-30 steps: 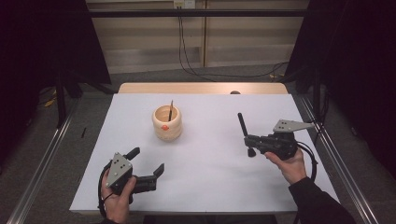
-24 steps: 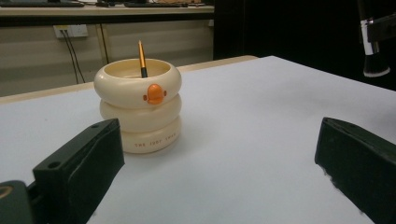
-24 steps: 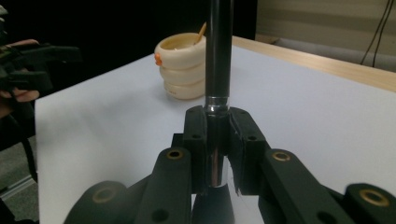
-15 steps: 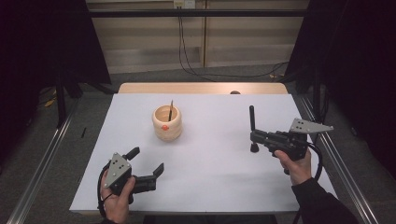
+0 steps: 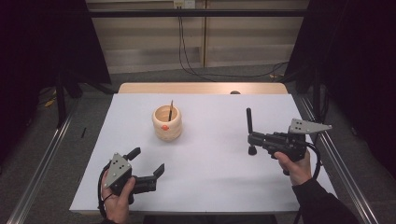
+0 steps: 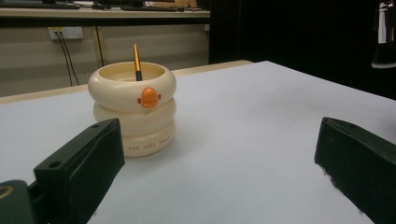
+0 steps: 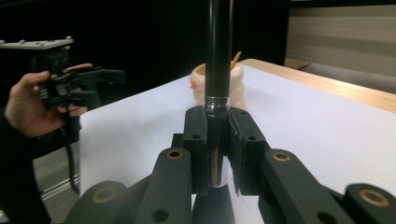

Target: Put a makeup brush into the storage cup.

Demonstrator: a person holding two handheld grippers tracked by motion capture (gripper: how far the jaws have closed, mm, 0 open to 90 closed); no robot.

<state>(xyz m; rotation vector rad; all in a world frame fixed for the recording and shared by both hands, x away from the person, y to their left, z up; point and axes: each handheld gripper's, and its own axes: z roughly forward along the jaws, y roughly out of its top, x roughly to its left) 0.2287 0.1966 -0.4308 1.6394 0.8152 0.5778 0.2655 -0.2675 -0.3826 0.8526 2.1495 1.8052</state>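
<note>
The right gripper (image 5: 251, 138) is clamped on a black makeup brush with a chrome ferrule (image 5: 249, 122); both pads press the ferrule, and the handle stands upright above the jaws, bristles below. This gripper hovers over the white desk (image 5: 210, 186) near its right edge. The left gripper (image 5: 147, 161) sits near the front-left corner of the desk, jaws wide apart with nothing between them. A cream ringed holder with an orange knob (image 5: 167, 123) stands left of centre toward the far edge, well apart from both grippers. A thin orange-handled brush (image 5: 171, 110) leans inside it.
</note>
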